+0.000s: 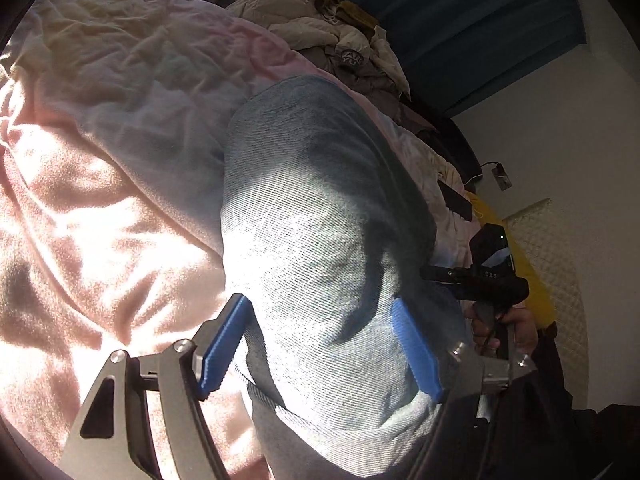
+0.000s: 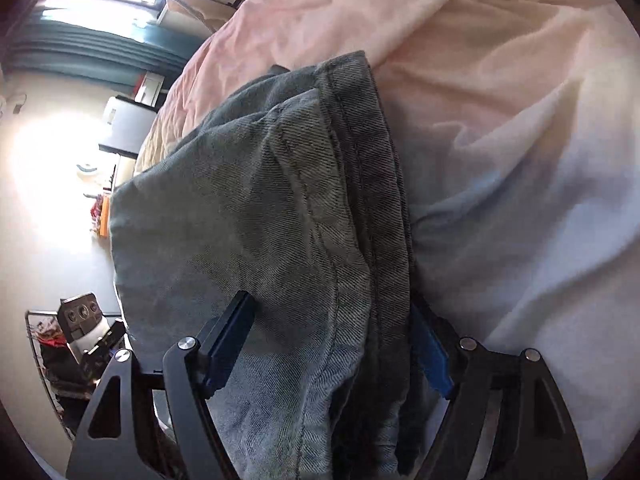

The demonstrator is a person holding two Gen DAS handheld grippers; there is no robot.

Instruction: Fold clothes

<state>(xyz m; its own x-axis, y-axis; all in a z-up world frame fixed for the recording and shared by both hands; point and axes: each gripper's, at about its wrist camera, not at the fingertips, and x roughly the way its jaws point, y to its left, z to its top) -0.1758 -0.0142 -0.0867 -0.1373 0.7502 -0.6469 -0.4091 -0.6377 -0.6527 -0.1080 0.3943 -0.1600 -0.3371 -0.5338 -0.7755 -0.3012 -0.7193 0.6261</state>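
Observation:
Light blue jeans (image 1: 320, 208), folded into a thick strip, lie on a pink duvet (image 1: 100, 200) in bright sun. My left gripper (image 1: 320, 346) hangs over their near end, jaws wide apart, blue pads (image 1: 224, 348) either side of the denim without squeezing it. In the right wrist view the jeans (image 2: 248, 220) show stacked layers and a hemmed edge on the duvet (image 2: 500, 100). My right gripper (image 2: 332, 350) straddles them, open; one blue pad (image 2: 432, 360) is partly tucked beside the denim edge. The right gripper's black body (image 1: 484, 276), held by a hand (image 1: 516, 328), shows past the jeans.
A heap of cream and grey clothes (image 1: 344, 40) lies at the far end of the bed before a blue curtain (image 1: 480, 20). A yellow item (image 1: 532, 280) lies beside a white wall. Off the bed's side are bare floor, a dark cabinet (image 2: 124, 120) and a wire rack (image 2: 52, 344).

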